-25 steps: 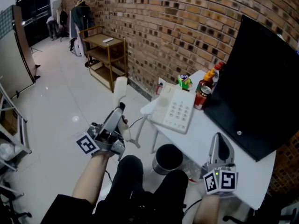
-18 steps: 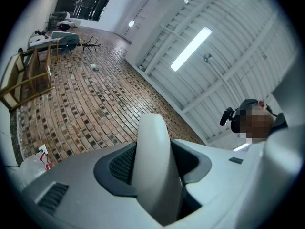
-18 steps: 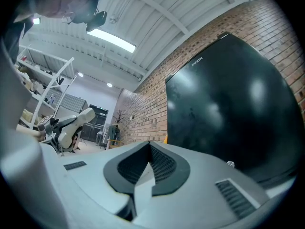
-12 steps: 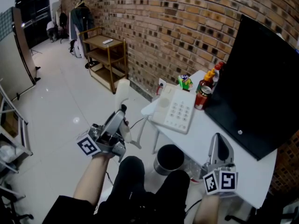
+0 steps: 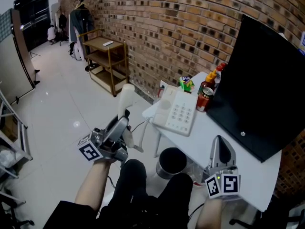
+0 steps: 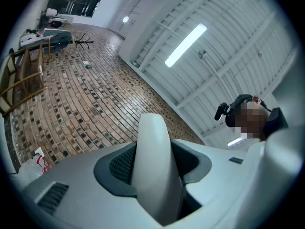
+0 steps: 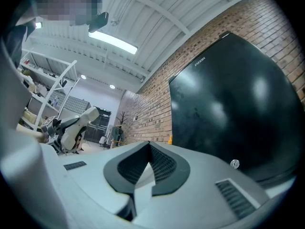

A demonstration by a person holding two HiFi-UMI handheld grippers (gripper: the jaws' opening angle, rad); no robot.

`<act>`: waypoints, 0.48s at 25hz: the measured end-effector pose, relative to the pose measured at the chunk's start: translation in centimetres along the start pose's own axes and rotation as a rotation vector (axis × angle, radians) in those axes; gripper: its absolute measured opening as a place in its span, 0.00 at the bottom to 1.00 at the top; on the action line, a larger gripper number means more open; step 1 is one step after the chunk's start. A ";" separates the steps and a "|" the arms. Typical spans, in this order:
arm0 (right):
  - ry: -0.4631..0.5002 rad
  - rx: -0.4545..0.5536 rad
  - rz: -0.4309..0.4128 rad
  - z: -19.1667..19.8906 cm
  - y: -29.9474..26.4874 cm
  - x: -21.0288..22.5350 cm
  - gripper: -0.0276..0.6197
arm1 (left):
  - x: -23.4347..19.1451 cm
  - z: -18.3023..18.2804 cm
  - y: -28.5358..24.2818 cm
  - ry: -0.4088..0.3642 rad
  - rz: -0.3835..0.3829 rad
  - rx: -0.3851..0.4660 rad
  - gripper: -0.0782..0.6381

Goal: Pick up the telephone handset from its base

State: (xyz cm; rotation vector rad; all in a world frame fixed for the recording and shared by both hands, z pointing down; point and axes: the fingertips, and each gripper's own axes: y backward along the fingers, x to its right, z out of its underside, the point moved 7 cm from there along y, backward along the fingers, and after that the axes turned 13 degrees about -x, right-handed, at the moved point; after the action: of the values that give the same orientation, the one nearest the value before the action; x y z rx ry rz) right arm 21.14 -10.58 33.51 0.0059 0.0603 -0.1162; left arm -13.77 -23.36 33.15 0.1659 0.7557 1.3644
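The white telephone handset (image 5: 127, 95) is off its base and held upright over the floor, left of the table. My left gripper (image 5: 124, 114) is shut on its lower part. In the left gripper view the handset (image 6: 151, 147) fills the gap between the jaws of that gripper (image 6: 156, 178). The white base (image 5: 178, 111) with its keypad lies on the white table's (image 5: 228, 137) left end. A thin cord (image 5: 137, 126) runs from the handset toward the base. My right gripper (image 5: 219, 142) hovers over the table's near edge, shut and empty; in the right gripper view its jaws (image 7: 143, 175) meet.
A large black monitor (image 5: 267, 80) takes up the right of the table. Sauce bottles and a red can (image 5: 206, 98) stand just behind the base. A black bin (image 5: 170, 161) stands under the table by my knees. A wooden shelf (image 5: 107, 56) is against the brick wall.
The left gripper and the handset have shifted slightly to the right and tilted a little. The right gripper has stayed in place.
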 end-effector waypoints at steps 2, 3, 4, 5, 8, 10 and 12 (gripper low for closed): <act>0.004 -0.003 0.002 0.0 0.0 -0.1 0.06 | 0.3 0.1 -0.2 -0.008 0.016 -0.012 0.41; 0.006 -0.007 0.000 0.0 0.0 -0.1 0.06 | 0.3 0.1 -0.3 -0.006 0.021 -0.015 0.40; 0.006 -0.009 -0.002 0.1 0.0 -0.1 0.06 | 0.3 0.1 -0.4 -0.007 0.019 -0.016 0.40; 0.006 -0.011 -0.004 0.2 0.0 -0.1 0.06 | 0.3 0.2 -0.4 -0.007 0.014 -0.017 0.40; 0.011 -0.021 -0.009 0.3 0.1 -0.1 0.06 | 0.2 0.4 -0.3 0.011 0.015 -0.012 0.40; 0.014 -0.024 -0.005 0.4 0.2 -0.1 0.06 | 0.3 0.4 -0.2 0.004 0.010 -0.014 0.40; 0.017 -0.022 0.001 0.4 0.3 -0.1 0.06 | 0.4 0.4 -0.3 -0.013 0.003 -0.018 0.40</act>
State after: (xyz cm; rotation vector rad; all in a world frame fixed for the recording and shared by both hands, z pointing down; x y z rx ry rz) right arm 21.04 -10.30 33.87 -0.0149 0.0781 -0.1144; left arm -13.25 -22.92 33.16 0.1609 0.7325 1.3713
